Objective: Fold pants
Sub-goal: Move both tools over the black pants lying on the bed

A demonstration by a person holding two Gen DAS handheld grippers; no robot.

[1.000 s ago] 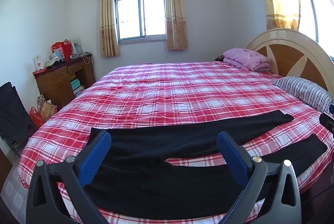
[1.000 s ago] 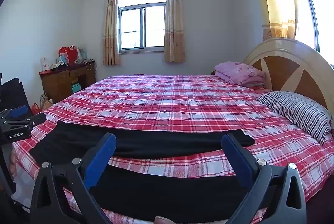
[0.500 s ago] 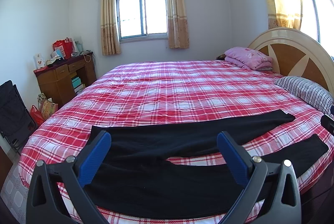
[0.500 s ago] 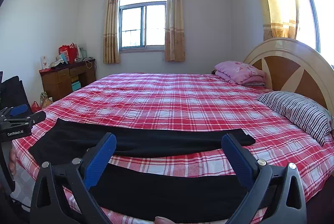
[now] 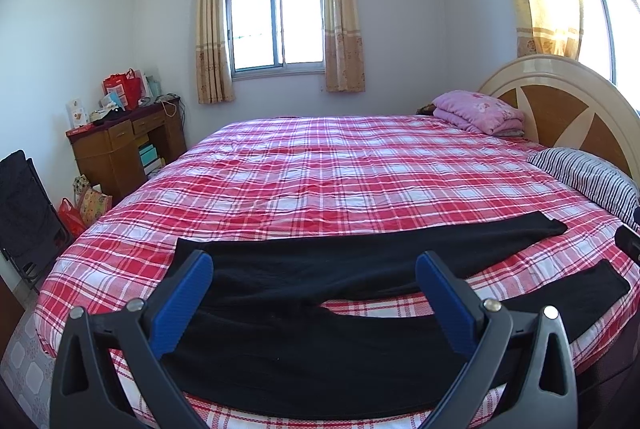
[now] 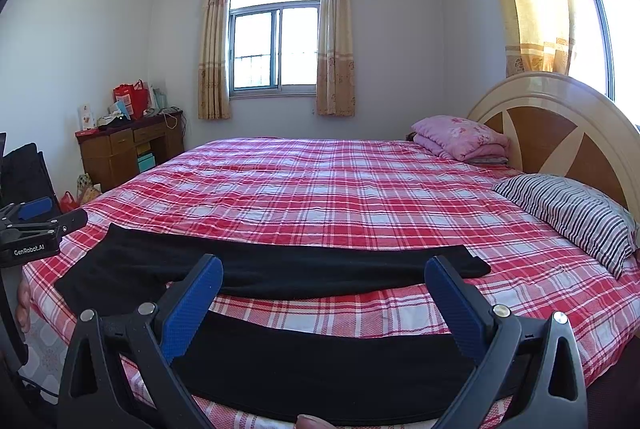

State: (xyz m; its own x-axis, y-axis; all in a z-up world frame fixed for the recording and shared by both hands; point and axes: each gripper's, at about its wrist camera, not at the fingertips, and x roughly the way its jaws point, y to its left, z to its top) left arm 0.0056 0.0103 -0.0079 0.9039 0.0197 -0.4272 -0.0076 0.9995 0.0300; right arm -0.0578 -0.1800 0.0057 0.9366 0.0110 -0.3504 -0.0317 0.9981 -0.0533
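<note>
Still, both grippers hovered unchanged. The left gripper (image 5: 312, 265) and right gripper (image 6: 324, 269) kept fingers spread above the black pants (image 5: 320, 345) lying flat on the bed (image 5: 360, 169).

The near hem of the black pants (image 5: 304, 357) slips behind the left gripper (image 5: 314, 269), and in the right wrist view the lower frame edge cuts the near leg off. The desk (image 6: 120, 153) clutter is too small to make out. The striped pillow (image 5: 588, 177) runs off the frame's right side.
</note>
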